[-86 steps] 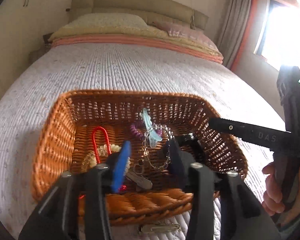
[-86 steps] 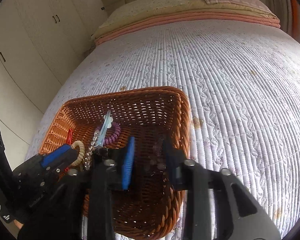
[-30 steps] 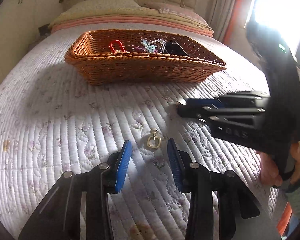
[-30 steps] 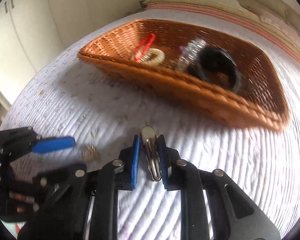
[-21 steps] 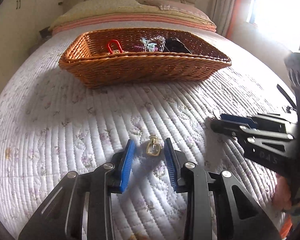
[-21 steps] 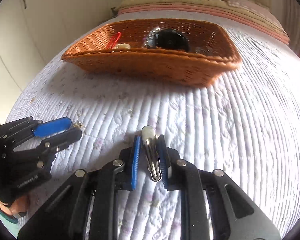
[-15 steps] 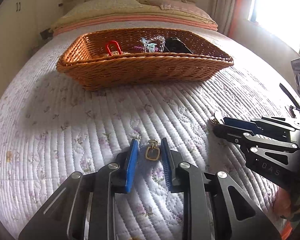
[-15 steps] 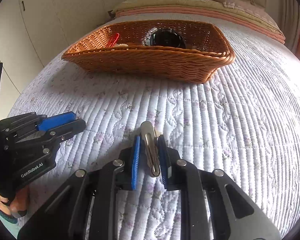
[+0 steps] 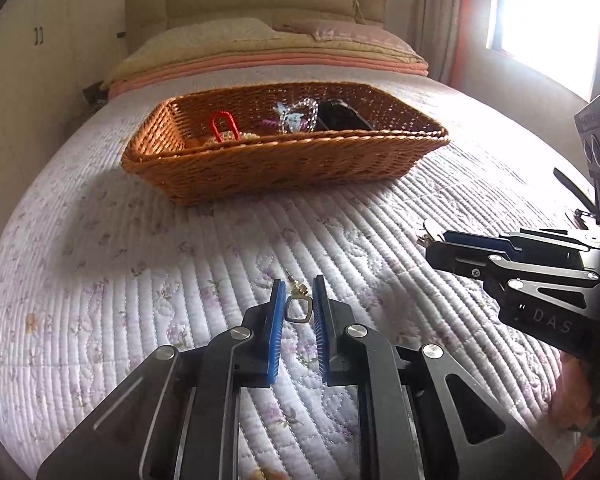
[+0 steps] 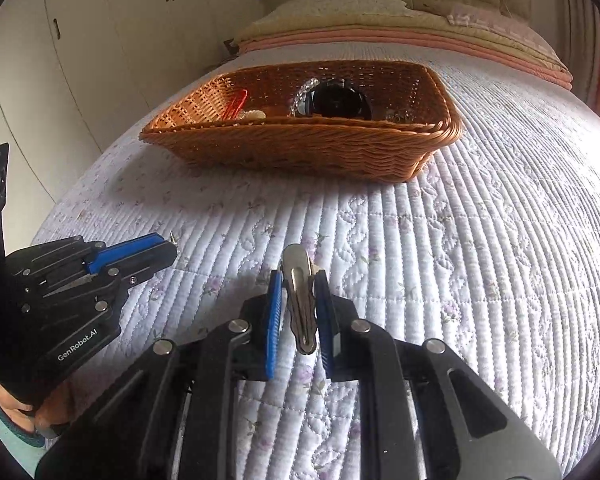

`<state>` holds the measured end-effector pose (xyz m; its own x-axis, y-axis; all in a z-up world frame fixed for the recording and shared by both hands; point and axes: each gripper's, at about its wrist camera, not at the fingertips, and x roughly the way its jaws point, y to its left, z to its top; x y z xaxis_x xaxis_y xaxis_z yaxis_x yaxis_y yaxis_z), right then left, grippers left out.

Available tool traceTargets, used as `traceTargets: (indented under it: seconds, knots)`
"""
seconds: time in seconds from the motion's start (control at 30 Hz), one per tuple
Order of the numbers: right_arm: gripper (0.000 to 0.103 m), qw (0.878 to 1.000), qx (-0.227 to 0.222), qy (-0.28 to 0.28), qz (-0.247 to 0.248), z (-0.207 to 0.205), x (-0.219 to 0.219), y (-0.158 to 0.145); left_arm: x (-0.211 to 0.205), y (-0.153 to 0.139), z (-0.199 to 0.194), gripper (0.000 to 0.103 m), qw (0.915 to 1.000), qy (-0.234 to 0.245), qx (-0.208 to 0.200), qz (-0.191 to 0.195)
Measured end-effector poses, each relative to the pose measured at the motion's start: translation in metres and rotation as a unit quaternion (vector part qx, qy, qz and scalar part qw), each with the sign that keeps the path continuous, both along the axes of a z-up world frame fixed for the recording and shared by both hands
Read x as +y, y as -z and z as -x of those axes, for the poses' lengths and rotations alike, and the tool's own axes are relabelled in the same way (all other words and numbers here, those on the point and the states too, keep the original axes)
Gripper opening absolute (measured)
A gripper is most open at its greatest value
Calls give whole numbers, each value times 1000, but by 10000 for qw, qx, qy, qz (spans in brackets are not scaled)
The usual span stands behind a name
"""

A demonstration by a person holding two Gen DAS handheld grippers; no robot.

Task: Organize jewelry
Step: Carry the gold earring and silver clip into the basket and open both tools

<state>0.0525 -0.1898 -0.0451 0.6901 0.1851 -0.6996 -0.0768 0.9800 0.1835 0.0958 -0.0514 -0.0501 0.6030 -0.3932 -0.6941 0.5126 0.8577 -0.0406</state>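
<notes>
A small gold earring (image 9: pixel 298 309) lies on the quilted bedspread between the blue pads of my left gripper (image 9: pixel 298 282). The jaws are closing and both pads touch the earring's sides. My right gripper (image 10: pixel 298 276) is shut on a silver hair clip (image 10: pixel 300 300), which sticks out past the fingertips just above the quilt. The left wrist view shows the right gripper (image 9: pixel 436 242) at the right, with the clip's tip showing. In the right wrist view the left gripper (image 10: pixel 169 247) sits low at the left. The wicker basket (image 9: pixel 284 140) (image 10: pixel 300 125) stands further up the bed.
The basket holds a red clip (image 9: pixel 221 125), a beaded string (image 9: pixel 300 114), a black round item (image 10: pixel 337 101) and other pieces. Pillows and folded blankets (image 9: pixel 268 54) lie at the bed's head. White wardrobe doors (image 10: pixel 80 40) stand to the left. A hand (image 10: pixel 52 404) holds the left gripper.
The left jaws have narrowed from wide apart to touching the earring. The right gripper, still shut on the hair clip, has swung so that it faces the basket squarely.
</notes>
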Motion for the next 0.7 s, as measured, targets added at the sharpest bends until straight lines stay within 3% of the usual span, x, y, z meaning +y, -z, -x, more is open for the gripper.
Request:
traceTargets:
  seconds: [0.2, 0.47, 0.57, 0.7]
  knots:
    - [14, 9990, -413, -133, 117, 12, 5, -29, 1, -17, 7, 12, 9995, 138, -179, 217]
    - [14, 9948, -972, -163, 237, -8, 1, -85, 6, -86, 4, 12, 9932, 176, -1026, 514]
    - [14, 9939, -1061, -211, 207, -30, -1, -101, 2, -102, -15, 12, 9914, 180, -1187, 519]
    - [14, 9954, -895, -288, 163, -76, -2, -109, 1, -106, -66, 12, 9920, 114, -1062, 665]
